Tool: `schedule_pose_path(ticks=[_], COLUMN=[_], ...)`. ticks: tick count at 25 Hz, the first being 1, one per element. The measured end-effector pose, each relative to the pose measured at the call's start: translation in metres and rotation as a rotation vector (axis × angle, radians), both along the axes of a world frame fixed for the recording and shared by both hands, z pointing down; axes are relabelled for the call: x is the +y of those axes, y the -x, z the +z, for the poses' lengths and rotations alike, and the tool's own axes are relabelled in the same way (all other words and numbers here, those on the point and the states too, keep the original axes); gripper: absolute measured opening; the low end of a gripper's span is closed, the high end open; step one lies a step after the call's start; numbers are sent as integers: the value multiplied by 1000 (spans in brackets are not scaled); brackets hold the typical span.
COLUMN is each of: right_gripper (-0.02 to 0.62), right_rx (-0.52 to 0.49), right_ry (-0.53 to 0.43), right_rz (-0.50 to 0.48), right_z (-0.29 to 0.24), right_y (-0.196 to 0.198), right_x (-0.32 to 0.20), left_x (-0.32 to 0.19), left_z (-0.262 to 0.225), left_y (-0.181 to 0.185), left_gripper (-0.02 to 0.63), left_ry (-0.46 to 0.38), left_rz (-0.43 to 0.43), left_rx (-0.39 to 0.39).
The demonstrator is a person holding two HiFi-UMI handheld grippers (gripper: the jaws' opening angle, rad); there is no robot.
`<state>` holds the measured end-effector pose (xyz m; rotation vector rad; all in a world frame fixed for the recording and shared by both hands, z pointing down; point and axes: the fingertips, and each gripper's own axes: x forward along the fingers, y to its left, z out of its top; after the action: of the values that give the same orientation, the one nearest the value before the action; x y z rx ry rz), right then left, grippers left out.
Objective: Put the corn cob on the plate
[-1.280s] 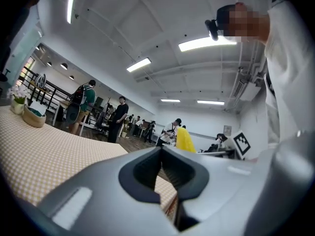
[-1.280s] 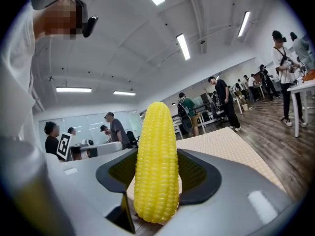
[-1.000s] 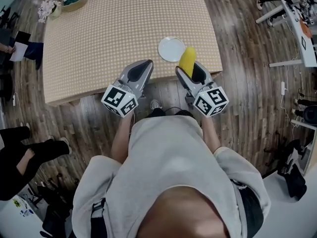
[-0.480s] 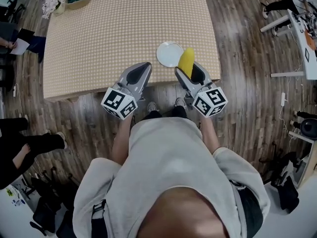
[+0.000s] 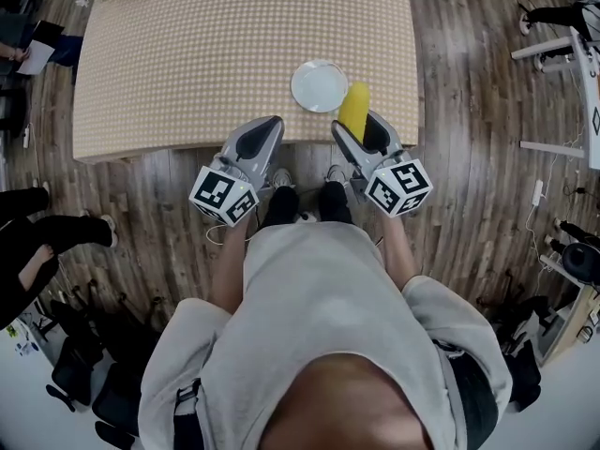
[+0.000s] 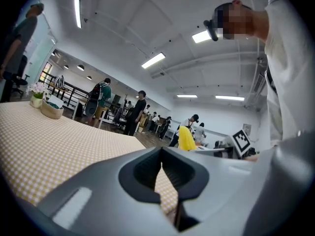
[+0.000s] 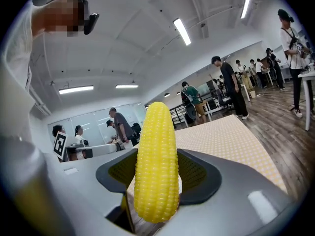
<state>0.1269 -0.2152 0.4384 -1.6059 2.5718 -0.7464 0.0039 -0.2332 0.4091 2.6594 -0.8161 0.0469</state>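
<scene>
Now, seen from above, a person stands at the near edge of a tabletop (image 5: 206, 54) covered in a small beige check, with a gripper in each hand. The right gripper (image 5: 361, 127) has its fingers pinching a yellow corn cob (image 5: 353, 111) around its thicker end, and the tapered tip reaches out past the fingertips. The cob hangs above the tabletop's near edge, just beside a white plate (image 5: 319, 85), which is empty and sits close to that edge. The left gripper (image 5: 255, 141) is at the same edge, to the plate's left, with its fingers pressed together at the tips and nothing between them. The step in hand looks like the carry: the cob is gripped and near the plate but not yet over it. The next move probably calls for shifting the cob a little leftward over the plate, lowering it, then spreading the fingers. No brand or words can be read; only black-and-white square markers show on each gripper's cube.
</scene>
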Motion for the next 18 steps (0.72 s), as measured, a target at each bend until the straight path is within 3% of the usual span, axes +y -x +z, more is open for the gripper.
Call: schedule_pose_path(ticks=[9, 18], right_gripper=[252, 252], right_rx=[5, 41], right_ry=[120, 190], right_rz=[9, 7], right_z=[55, 96], right_y=[8, -5], right_x=[14, 17], left_x=[6, 13], left_z=[50, 84], left_y=[18, 10], left_gripper=[8, 8], left_ry=[99, 172], left_rz=[-11, -4], left_rx=[-5, 0])
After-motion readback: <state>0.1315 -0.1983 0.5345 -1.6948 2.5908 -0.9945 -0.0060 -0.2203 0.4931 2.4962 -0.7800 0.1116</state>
